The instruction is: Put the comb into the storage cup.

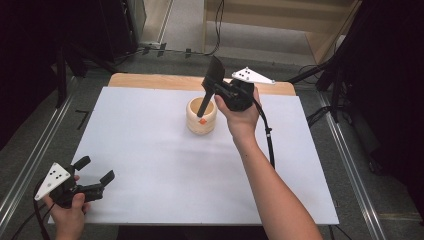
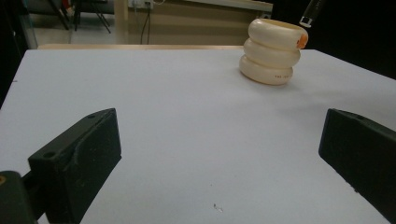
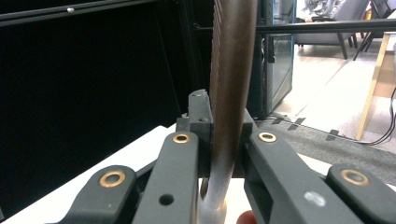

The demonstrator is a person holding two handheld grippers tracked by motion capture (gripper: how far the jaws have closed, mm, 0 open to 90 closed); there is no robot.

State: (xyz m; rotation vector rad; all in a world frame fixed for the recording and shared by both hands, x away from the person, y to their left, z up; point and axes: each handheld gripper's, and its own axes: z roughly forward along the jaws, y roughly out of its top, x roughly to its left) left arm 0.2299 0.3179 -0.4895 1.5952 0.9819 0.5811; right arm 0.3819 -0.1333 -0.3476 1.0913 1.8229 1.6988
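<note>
A cream ribbed wooden cup [image 1: 201, 117] stands at the middle back of the white table top [image 1: 150, 150], with a small orange mark [image 1: 202, 120] at its rim. My right gripper [image 1: 218, 90] is shut on a black spatula [image 1: 214, 72], blade up and handle slanting down toward the cup's mouth. In the right gripper view the spatula [image 3: 232, 70] is seen edge-on, clamped between the jaws of the right gripper [image 3: 227, 140]. In the left gripper view the cup [image 2: 273, 51] is far off, the handle tip [image 2: 311, 11] hangs just above it, and the left gripper [image 2: 219, 154] is open. My left gripper [image 1: 96, 169] rests at the near left corner.
The table's wooden back edge [image 1: 150, 80] shows behind the white top. Cables [image 1: 220, 30] and dark stands [image 1: 65, 65] lie on the floor beyond and beside the table. A metal rail [image 1: 350, 165] runs along the right side.
</note>
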